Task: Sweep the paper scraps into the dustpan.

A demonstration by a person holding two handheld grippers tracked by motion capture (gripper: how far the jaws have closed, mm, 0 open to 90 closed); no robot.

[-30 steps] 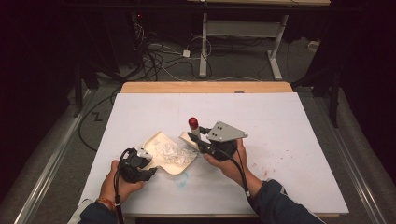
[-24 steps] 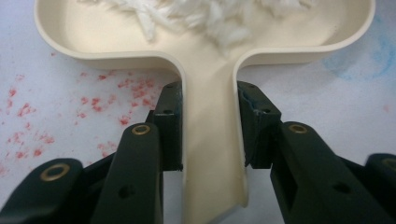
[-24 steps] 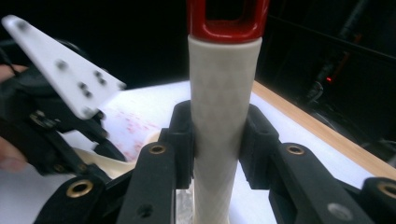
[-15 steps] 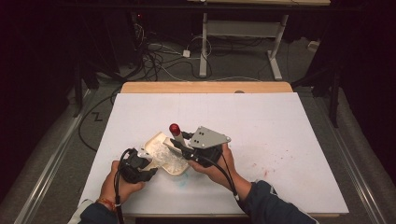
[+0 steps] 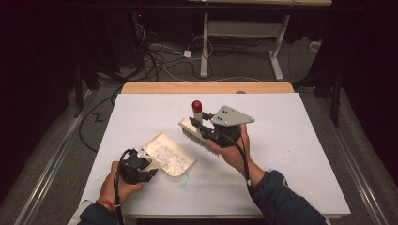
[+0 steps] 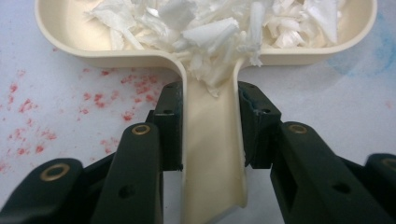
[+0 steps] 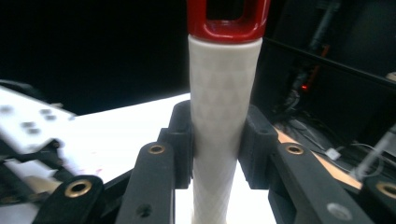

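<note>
Bright overhead light washes the white table [image 5: 291, 140], surroundings fall into darkness, and both gripper views blur softly nearby.

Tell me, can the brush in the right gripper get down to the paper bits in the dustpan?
Probably yes. The right gripper holds the brush raised just beside the dustpan, whose top is open, and nothing lies between them and the paper bits.

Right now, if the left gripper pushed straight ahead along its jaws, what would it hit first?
The left gripper already clamps the dustpan's handle; straight ahead lies the dustpan's pan, full of white shreds.
</note>
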